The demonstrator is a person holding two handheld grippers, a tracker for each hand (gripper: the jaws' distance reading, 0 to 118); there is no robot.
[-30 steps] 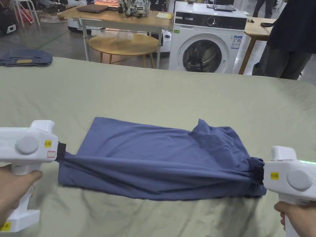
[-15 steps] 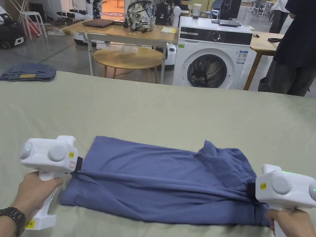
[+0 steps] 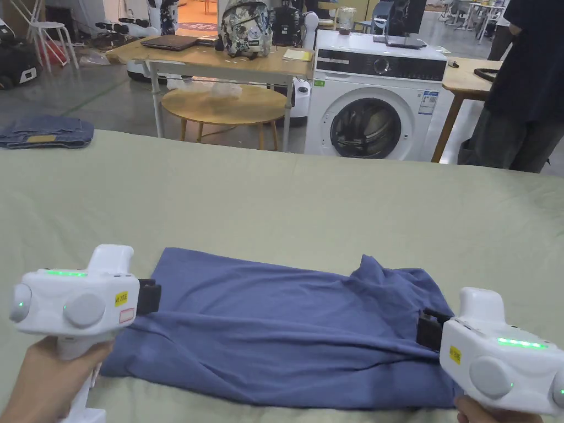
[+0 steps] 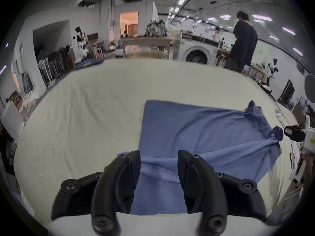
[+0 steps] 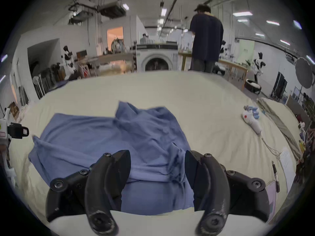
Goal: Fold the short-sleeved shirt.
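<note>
The blue short-sleeved shirt (image 3: pixel 286 325) lies on the pale green table cover (image 3: pixel 308 209), folded into a long band with a rumpled right end. My left gripper (image 3: pixel 150 296) hovers at the shirt's left end, open, its jaws apart over the cloth (image 4: pixel 196 134) with nothing pinched. At the right end my right gripper (image 3: pixel 428 330) is open too, and the shirt (image 5: pixel 105 141) lies loose below its spread jaws. The left gripper view has its own gripper (image 4: pixel 158 154) low in the middle and the right gripper (image 4: pixel 292 135) far right. In the right gripper view its own gripper (image 5: pixel 157 156) sits low, the left gripper (image 5: pixel 18 132) at the far left.
Folded jeans (image 3: pixel 47 131) lie at the table's far left corner. A white hand-held device (image 5: pixel 252 120), papers and a pen (image 5: pixel 275 171) lie near the right edge. Beyond the table stand a washing machine (image 3: pixel 374 93), wooden tables and a person (image 3: pixel 523 88).
Both grippers held the shirt's front edge stretched taut between them; now both have opened and let it go. The edge has slackened onto the table.
</note>
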